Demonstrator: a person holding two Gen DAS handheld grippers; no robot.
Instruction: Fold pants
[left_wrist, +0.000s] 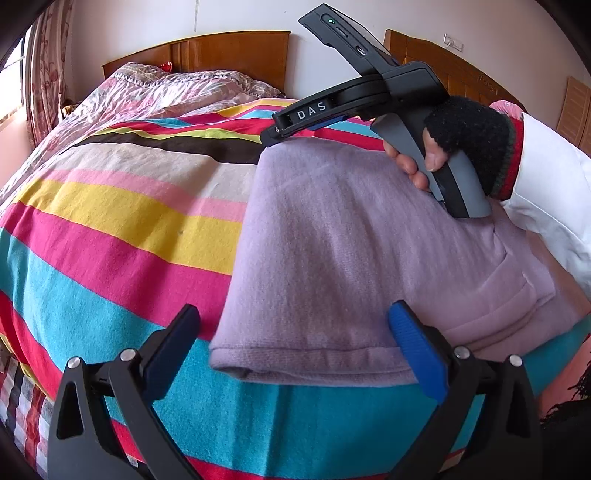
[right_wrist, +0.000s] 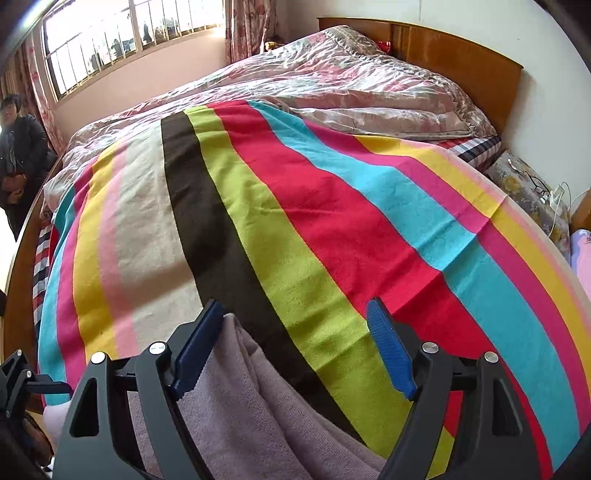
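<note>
Both grippers (left_wrist: 295, 347) (right_wrist: 299, 343) are hovering wide open, holding nothing, over folded pants (left_wrist: 351, 258) at lower right, smoothing perhaps remaining.

We count one pair of pants (left_wrist: 332, 258), one striped blanket (left_wrist: 110, 240), one quilt (right_wrist: 332, 85), two headboards (left_wrist: 236, 51), two grippers (left_wrist: 295, 347), and one bystander (right_wrist: 20, 155).

Soft, matt lilac fleece pants (left_wrist: 332, 240) lie on a woven striped cotton blanket (right_wrist: 295, 221); glossy varnished wooden headboard (right_wrist: 461, 70) behind.
</note>
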